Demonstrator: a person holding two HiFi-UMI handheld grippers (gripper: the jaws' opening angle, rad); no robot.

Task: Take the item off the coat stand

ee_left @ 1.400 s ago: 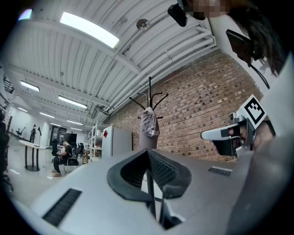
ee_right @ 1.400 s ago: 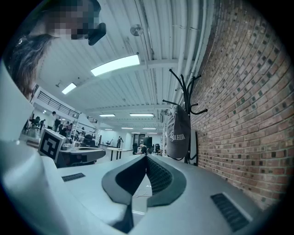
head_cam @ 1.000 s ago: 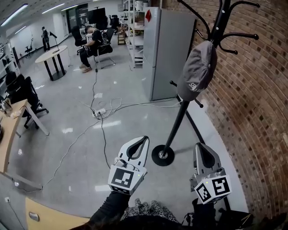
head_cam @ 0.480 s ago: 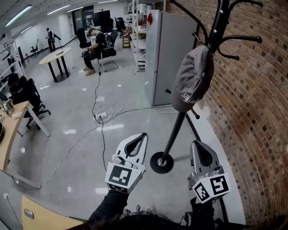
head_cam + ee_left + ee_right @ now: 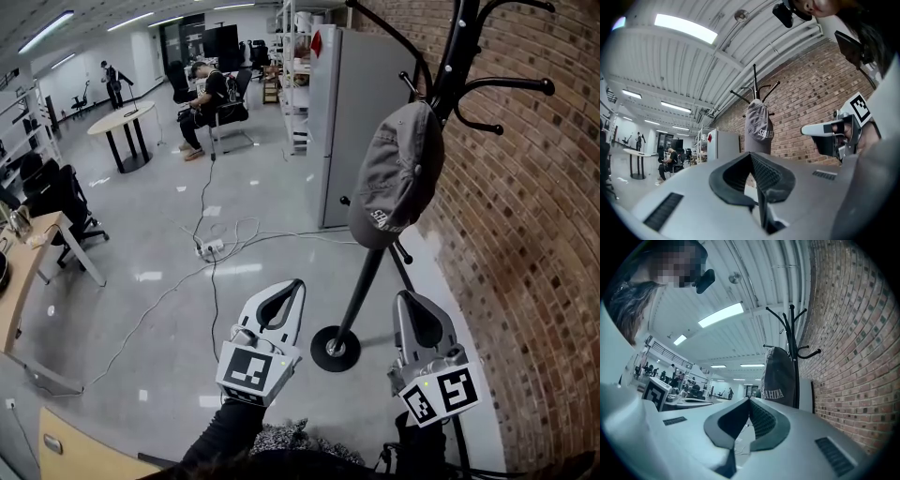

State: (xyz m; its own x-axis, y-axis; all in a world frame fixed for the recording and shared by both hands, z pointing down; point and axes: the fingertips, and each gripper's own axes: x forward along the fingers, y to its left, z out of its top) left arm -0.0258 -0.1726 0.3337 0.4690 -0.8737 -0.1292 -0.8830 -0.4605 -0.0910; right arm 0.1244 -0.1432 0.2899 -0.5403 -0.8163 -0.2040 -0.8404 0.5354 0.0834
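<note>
A grey cap (image 5: 394,178) with white lettering hangs on a hook of the black coat stand (image 5: 375,253), whose round base (image 5: 336,349) rests on the floor by the brick wall. My left gripper (image 5: 298,284) is shut and empty, low and left of the stand's pole. My right gripper (image 5: 403,297) is shut and empty too, just right of the pole and below the cap. The cap (image 5: 758,126) shows ahead in the left gripper view, beyond the shut left gripper (image 5: 751,154). In the right gripper view the cap (image 5: 779,377) hangs close above the shut right gripper (image 5: 749,400).
A brick wall (image 5: 525,234) runs along the right. A grey cabinet (image 5: 352,112) stands behind the stand. Cables and a power strip (image 5: 208,247) lie on the floor. Wooden desks (image 5: 28,253) sit at the left; a round table (image 5: 122,120) and seated people are far back.
Both grippers and the view have drawn slightly closer to the coat stand; the cap now sits larger and lower in the head view. Both grippers have stayed shut.
</note>
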